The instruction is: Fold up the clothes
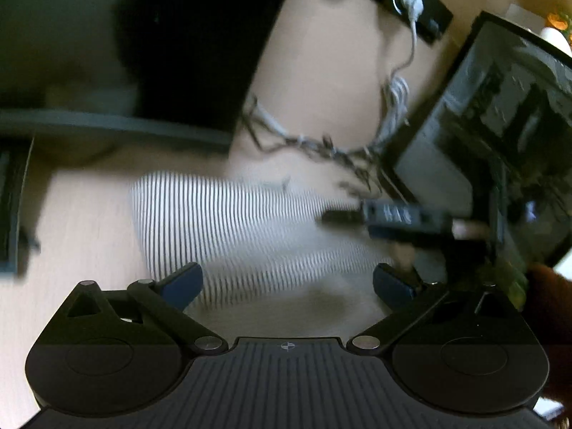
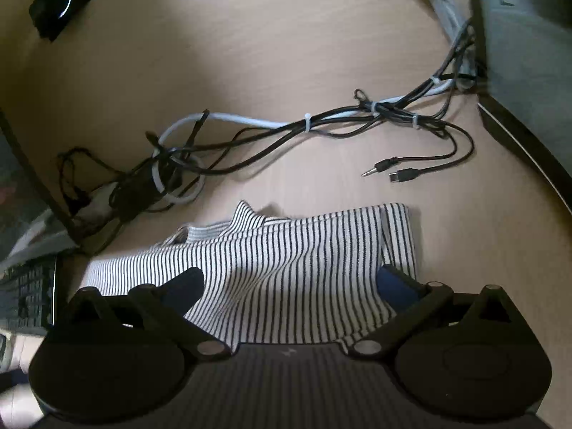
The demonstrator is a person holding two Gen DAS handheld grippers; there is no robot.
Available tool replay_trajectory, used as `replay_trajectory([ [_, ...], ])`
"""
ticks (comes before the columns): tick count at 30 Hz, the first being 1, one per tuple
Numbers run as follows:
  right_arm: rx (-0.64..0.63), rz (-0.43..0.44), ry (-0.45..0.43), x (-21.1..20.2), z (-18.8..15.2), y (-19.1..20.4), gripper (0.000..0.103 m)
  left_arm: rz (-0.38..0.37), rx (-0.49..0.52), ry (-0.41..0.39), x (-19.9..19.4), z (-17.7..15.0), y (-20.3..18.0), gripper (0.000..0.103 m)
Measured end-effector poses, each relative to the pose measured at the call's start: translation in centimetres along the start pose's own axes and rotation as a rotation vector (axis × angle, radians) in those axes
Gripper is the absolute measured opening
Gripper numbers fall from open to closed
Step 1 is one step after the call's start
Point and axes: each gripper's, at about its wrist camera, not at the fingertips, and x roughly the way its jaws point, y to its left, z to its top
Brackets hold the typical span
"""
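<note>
A black-and-white striped garment (image 2: 286, 268) lies folded on the light wooden desk (image 2: 250, 53), its collar toward the cables. My right gripper (image 2: 289, 286) hovers just over its near part, open, with cloth showing between the wide-spread fingers but nothing pinched. In the left wrist view the same striped garment (image 1: 228, 228) is blurred by motion. My left gripper (image 1: 287, 282) stands open above its near edge, holding nothing. The other gripper (image 1: 393, 220) shows as a dark blurred shape at the garment's right side.
A bundle of black and grey cables (image 2: 304, 125) with loose plugs (image 2: 393, 173) crosses the desk behind the garment. A monitor (image 1: 500, 136) stands at the right in the left wrist view. A keyboard (image 2: 28, 293) lies left of the garment. A black speaker (image 2: 53, 0) sits far left.
</note>
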Motion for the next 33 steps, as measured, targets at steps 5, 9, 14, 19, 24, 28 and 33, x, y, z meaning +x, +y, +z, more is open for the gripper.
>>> replay_trajectory([
  [5, -0.043, -0.008, -0.048, -1.6, 1.0, -0.5, 0.061, 0.041, 0.045, 0.01, 2.6, 1.5, -0.1, 0.103],
  [9, -0.094, -0.031, -0.005, -1.6, 0.9, -1.3, 0.018, 0.025, 0.042, 0.024, 3.1, 1.3, -0.1, 0.103],
  [14, -0.194, -0.034, -0.087, -4.3, 2.5, 0.3, 0.003, 0.002, 0.041, 0.006, 2.4, 1.8, -0.3, 0.103],
  [19, -0.136, -0.088, -0.048, -3.3, 1.9, -1.3, 0.052, 0.056, 0.02, 0.028, 2.1, 1.3, 0.4, 0.103],
  [24, -0.153, -0.054, -0.029, -2.7, 0.8, -0.5, 0.004, 0.084, -0.033, 0.014, 1.4, 1.4, 1.3, 0.103],
  [28, -0.219, -0.065, -0.163, -6.7, 2.8, 0.8, 0.004, 0.052, -0.032, -0.004, 1.4, 1.8, 1.0, 0.103],
  [33, -0.221, -0.131, -0.009, -3.4, 0.9, -1.4, 0.006, 0.057, -0.063, 0.076, 4.5, 1.0, 1.9, 0.103],
])
